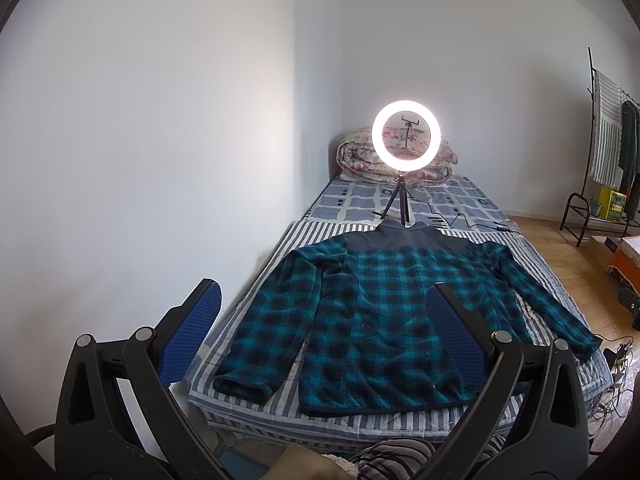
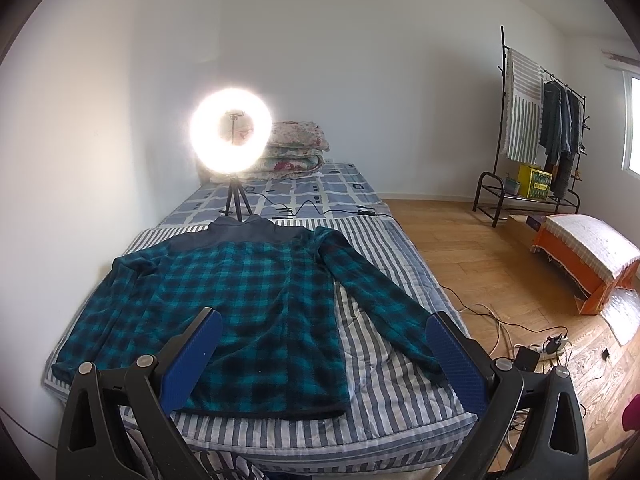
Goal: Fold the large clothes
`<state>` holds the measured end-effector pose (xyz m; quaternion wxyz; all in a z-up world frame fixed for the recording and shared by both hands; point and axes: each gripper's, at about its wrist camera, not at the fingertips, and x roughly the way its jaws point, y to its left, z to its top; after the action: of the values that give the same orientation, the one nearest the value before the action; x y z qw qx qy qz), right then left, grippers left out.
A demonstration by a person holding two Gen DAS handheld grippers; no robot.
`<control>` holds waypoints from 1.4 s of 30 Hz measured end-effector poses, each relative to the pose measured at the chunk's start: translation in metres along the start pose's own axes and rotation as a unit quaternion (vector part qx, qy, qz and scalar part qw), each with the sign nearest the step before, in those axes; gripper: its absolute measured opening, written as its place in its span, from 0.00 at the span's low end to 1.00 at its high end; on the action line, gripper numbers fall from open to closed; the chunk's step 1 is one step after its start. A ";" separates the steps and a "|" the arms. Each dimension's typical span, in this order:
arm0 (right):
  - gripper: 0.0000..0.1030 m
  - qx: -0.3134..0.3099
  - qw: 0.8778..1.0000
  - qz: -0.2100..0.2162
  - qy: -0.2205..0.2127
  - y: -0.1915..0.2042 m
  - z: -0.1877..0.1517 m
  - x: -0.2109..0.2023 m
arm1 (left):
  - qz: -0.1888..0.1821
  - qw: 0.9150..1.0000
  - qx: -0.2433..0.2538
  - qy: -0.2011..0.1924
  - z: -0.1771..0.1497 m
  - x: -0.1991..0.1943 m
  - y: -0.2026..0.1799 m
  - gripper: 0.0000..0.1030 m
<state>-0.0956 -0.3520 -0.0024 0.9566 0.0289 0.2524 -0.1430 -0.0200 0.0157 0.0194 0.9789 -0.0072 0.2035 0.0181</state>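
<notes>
Left wrist view: left gripper (image 1: 320, 320) at the bottom of the frame, fingers spread wide, nothing between them.
Left gripper fingers: one blue pad (image 1: 192, 332) lower left against the wall, the other lower right in front of the jacket's body; whether it touches the cloth cannot be told.
Jacket: teal and black plaid jacket (image 1: 384, 312) fills the centre of the frame, spread flat on the bed (image 1: 400, 420), dark collar away from the camera, hem nearest it, both sleeves angled outward.
Right wrist view: right gripper (image 2: 324, 360) at the bottom of the frame, fingers wide apart, holding nothing.
Right gripper fingers: left pad (image 2: 192, 364) in front of the jacket (image 2: 240, 300) near its hem; right pad in front of the end of the sleeve at centre right; contact cannot be told.
Jacket in this view: centre left, lying across the striped sheet.
Ring light: lit ring light (image 1: 406, 135) on a small tripod, upper centre, standing on the bed just beyond the collar.
Quilt: folded quilt (image 2: 296, 148) at the far end of the bed.
Rack: clothes rack (image 2: 532, 120) at the right edge.
</notes>
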 end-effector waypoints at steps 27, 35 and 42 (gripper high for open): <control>1.00 -0.030 0.996 0.074 -0.043 0.046 0.016 0.031 | 0.078 0.994 -0.020 0.079 -0.082 0.081 0.104 0.97; 1.00 -0.036 0.990 0.121 -0.055 0.069 0.007 0.045 | 0.034 0.971 -0.146 0.187 -0.142 0.129 0.167 0.54; 1.00 -0.062 0.988 0.139 -0.026 0.086 -0.005 0.048 | 0.001 0.954 -0.193 0.230 -0.167 0.172 0.175 0.43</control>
<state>-0.0329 -0.2818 -0.0316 0.9734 0.0008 0.2290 0.0063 0.0642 0.1931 -0.2038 0.8854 -0.2000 0.4160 0.0556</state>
